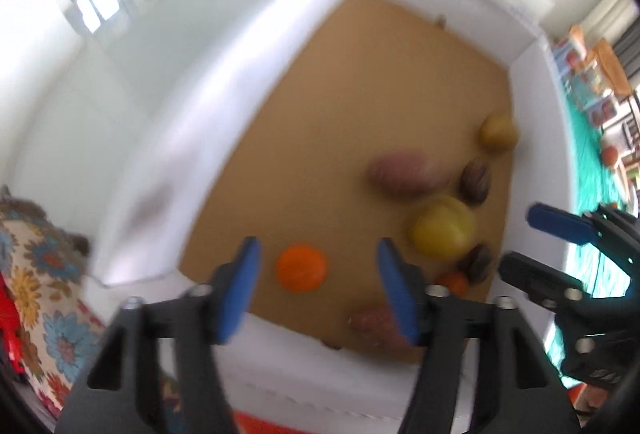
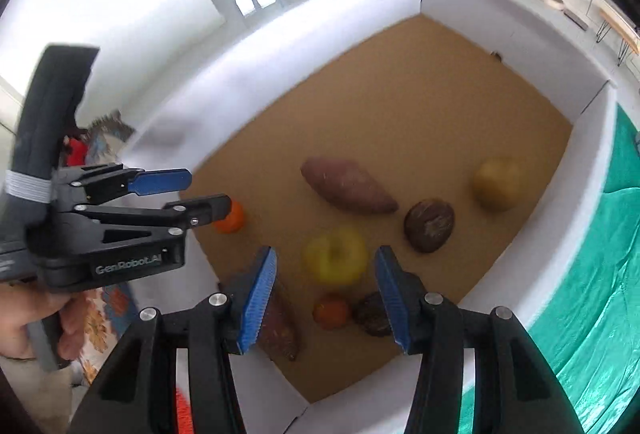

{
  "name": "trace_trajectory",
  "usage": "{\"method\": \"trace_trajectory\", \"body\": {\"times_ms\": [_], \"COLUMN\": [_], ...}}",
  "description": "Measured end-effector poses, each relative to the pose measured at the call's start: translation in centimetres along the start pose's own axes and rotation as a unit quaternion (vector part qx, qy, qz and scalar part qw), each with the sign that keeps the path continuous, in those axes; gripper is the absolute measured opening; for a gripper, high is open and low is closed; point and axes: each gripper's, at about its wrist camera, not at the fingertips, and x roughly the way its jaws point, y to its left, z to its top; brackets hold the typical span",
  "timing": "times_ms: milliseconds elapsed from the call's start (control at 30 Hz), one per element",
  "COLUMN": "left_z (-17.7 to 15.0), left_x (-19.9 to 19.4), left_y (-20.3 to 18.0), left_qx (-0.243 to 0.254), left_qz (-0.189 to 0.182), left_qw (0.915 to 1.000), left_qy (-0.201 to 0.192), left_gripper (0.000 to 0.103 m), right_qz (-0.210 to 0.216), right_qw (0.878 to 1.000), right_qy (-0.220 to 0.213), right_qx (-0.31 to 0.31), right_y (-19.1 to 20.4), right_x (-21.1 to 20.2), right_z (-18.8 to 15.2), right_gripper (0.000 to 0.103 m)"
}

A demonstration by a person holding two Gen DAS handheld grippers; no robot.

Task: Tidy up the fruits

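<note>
Left wrist view shows the left gripper (image 1: 318,276) with jaws spread and empty above the white-walled tray (image 1: 248,81); an orange (image 1: 301,268) lies on the brown floor below the gap, untouched. A yellow apple (image 1: 443,232) sits right of its right finger. Right wrist view has the right gripper (image 2: 326,288) part open, holding nothing, over that apple, and alone shows a hand (image 2: 28,318) gripping the left tool.
</note>
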Motion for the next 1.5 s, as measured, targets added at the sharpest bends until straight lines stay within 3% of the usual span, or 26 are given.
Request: {"method": "trace_trajectory", "body": {"times_ms": [33, 133, 200, 300, 400, 500, 633, 767, 900, 1133, 1300, 1500], "left_z": [0.2, -0.1, -1.0, -3.4, -7.2, -11.5, -15.5, -18.0, -18.3, -18.1, -18.4, -18.2], "left_x": [-1.5, -5.7, -7.8, -8.9, -7.1, -2.4, 4.2, 7.3, 8.0, 9.4, 9.7, 9.9], "left_y": [-0.7, -4.4, -8.1, -14.1, -22.2, -29.6, -37.6, -42.3, -43.6, -43.8, -44.5, -44.4], "left_qx": [0.004, 0.029, 0.054, 0.099, 0.157, 0.208, 0.242, 0.258, 0.266, 0.268, 0.286, 0.283], "left_qz": [-0.003, -0.029, -0.060, -0.116, -0.170, -0.195, -0.202, -0.186, -0.154, -0.125, -0.098, -0.091], "left_qw": [0.9997, 0.9953, 0.9885, 0.9761, 0.9612, 0.9506, 0.9455, 0.9449, 0.9453, 0.9465, 0.9444, 0.9461], "left_qy": [-0.022, -0.088, -0.128, -0.155, -0.151, -0.122, -0.080, -0.077, -0.109, -0.128, -0.130, -0.128], "left_gripper": [0.077, 0.089, 0.093, 0.096, 0.097, 0.097, 0.096, 0.096, 0.096, 0.097, 0.098, 0.102], "right_qz": [0.005, -0.006, -0.038, -0.114, -0.189, -0.258, -0.333, -0.362, -0.361, -0.347, -0.341, -0.338], "right_qw": [1.000, 0.997, 0.992, 0.979, 0.962, 0.939, 0.895, 0.855, 0.837, 0.845, 0.846, 0.844], "right_qy": [-0.018, -0.078, -0.120, -0.171, -0.186, -0.180, -0.169, -0.183, -0.202, -0.181, -0.172, -0.167], "right_qx": [0.003, 0.000, -0.004, 0.004, 0.059, 0.136, 0.243, 0.323, 0.360, 0.364, 0.373, 0.382], "right_y": [-0.3, -1.9, -3.7, -8.0, -14.2, -20.5, -26.6, -30.1, -31.3, -32.7, -33.5, -33.7], "right_x": [-2.1, -8.7, -12.5, -15.7, -16.0, -14.9, -15.6, -17.4, -17.7, -15.1, -14.1, -13.9], "right_z": [-0.2, -2.3, -5.1, -11.7, -20.8, -29.8, -41.8, -48.7, -50.3, -48.0, -47.4, -47.6], "right_gripper": [0.053, 0.071, 0.090, 0.094, 0.094, 0.094, 0.094, 0.094, 0.094, 0.094, 0.094, 0.094]}}
